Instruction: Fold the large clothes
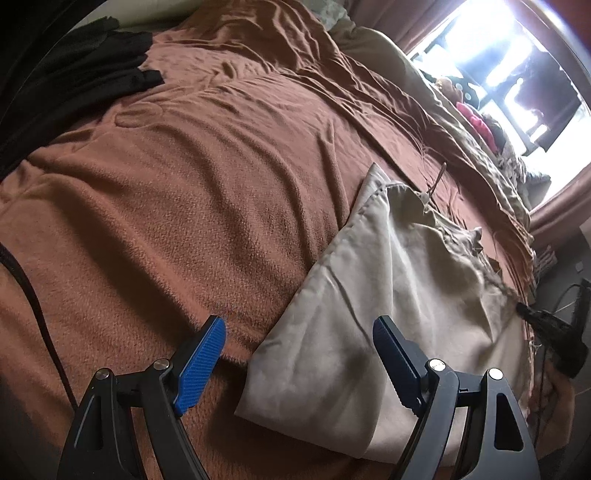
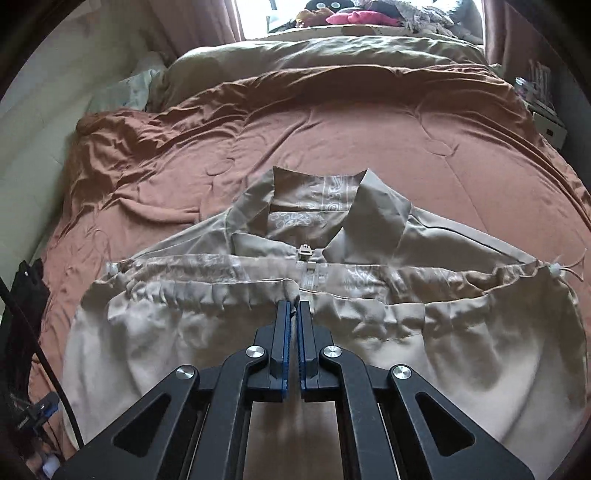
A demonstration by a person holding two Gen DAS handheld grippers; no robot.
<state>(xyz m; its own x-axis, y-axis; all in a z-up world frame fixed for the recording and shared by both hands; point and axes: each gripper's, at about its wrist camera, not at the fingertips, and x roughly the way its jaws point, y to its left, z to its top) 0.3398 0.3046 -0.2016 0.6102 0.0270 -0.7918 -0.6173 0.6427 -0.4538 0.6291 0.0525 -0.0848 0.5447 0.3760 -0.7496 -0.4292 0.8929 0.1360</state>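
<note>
A lived-in bedroom at home: a wide bed under a rumpled rust-brown comforter (image 2: 369, 129), a tan duvet (image 2: 325, 50) bunched at its head, plush toys (image 2: 354, 14) lined along the bright window (image 1: 517, 70), brownish-pink curtains (image 2: 195, 22) either side, dark clothes (image 1: 92, 62) heaped nearby.

Satiny beige jacket (image 2: 369, 332); fuzzy matt brown blanket (image 1: 166, 221)

So the right gripper (image 2: 294, 308) is pinched tight on the gathered hem of a beige jacket (image 2: 388, 332), right by the zipper (image 2: 306, 254). The jacket's lying spread out on the bed's brown comforter (image 2: 332, 129), collar (image 2: 376, 206) pointing away, paisley lining showing inside. A drawstring toggle (image 2: 554, 270) sticks out on the right, and there's a pink plush thing (image 2: 364, 16) up by the window.
</note>
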